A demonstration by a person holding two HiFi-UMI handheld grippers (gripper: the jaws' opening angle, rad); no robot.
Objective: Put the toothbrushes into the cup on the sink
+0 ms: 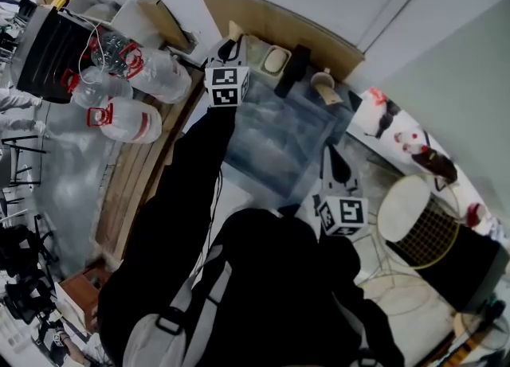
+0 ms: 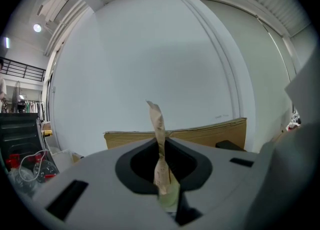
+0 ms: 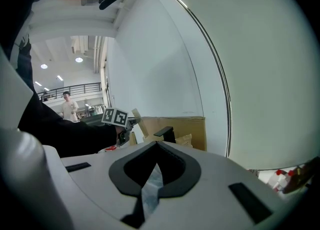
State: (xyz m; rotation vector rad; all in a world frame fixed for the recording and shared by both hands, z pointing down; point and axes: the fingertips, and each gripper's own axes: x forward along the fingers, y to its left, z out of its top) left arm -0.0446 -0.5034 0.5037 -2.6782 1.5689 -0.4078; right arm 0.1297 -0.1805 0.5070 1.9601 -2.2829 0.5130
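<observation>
My left gripper [image 1: 231, 48] is held over the far left corner of the blue-grey sink [image 1: 275, 146] and is shut on a toothbrush in a tan paper wrapper [image 2: 159, 139]. The wrapper sticks up past the jaws. My right gripper [image 1: 335, 165] is above the sink's near right corner, shut on a clear plastic-wrapped toothbrush [image 3: 151, 186]. A tan cup [image 1: 324, 83] stands on the sink's far rim, to the right of a black faucet [image 1: 293, 68]. The right gripper view also catches the left gripper [image 3: 127, 123] with its marker cube.
A cardboard panel [image 1: 279, 21] leans against the wall behind the sink. A bar of soap [image 1: 276, 60] lies on the far rim. Large water jugs [image 1: 127, 91] lie on the floor at left. A white wire basket [image 1: 420, 222] and bottles [image 1: 406, 136] are at right.
</observation>
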